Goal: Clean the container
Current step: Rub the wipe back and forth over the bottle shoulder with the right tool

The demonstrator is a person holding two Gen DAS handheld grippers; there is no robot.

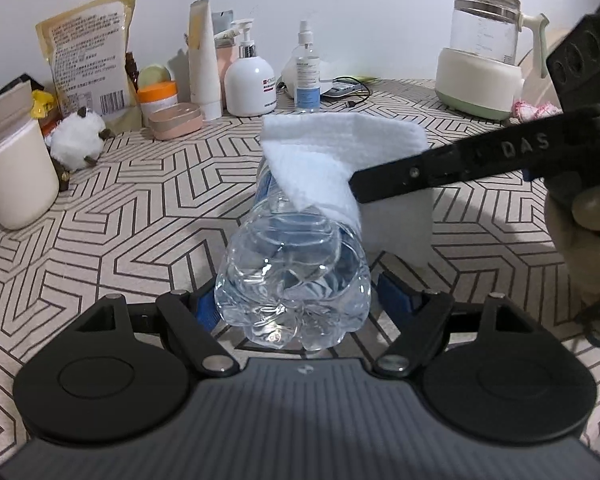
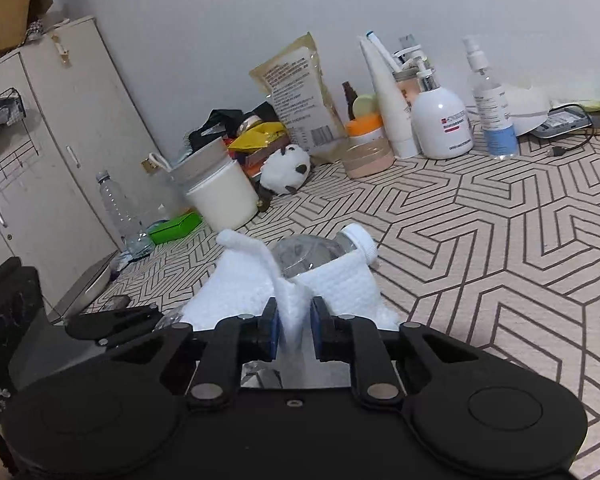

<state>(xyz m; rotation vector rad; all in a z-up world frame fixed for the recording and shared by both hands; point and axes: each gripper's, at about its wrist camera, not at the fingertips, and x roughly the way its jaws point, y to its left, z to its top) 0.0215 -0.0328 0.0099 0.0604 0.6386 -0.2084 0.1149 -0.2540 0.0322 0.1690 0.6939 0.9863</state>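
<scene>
Left gripper (image 1: 292, 304): we hold the clear crumpled plastic bottle (image 1: 296, 272) by its base, lying ahead between our fingers.
Right gripper (image 2: 294, 326): level, reaching crosswise, pinching the white textured cloth (image 2: 340, 284) draped over the bottle.

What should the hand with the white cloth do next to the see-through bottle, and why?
Probably slide the right gripper along the bottle, rubbing the white cloth over the plastic. The cloth is pinched between its blue pads and already draped over the bottle's upper part, while the left gripper clamps the bottle's bottom end, so it should stay steady. The lower body looks uncovered.
</scene>
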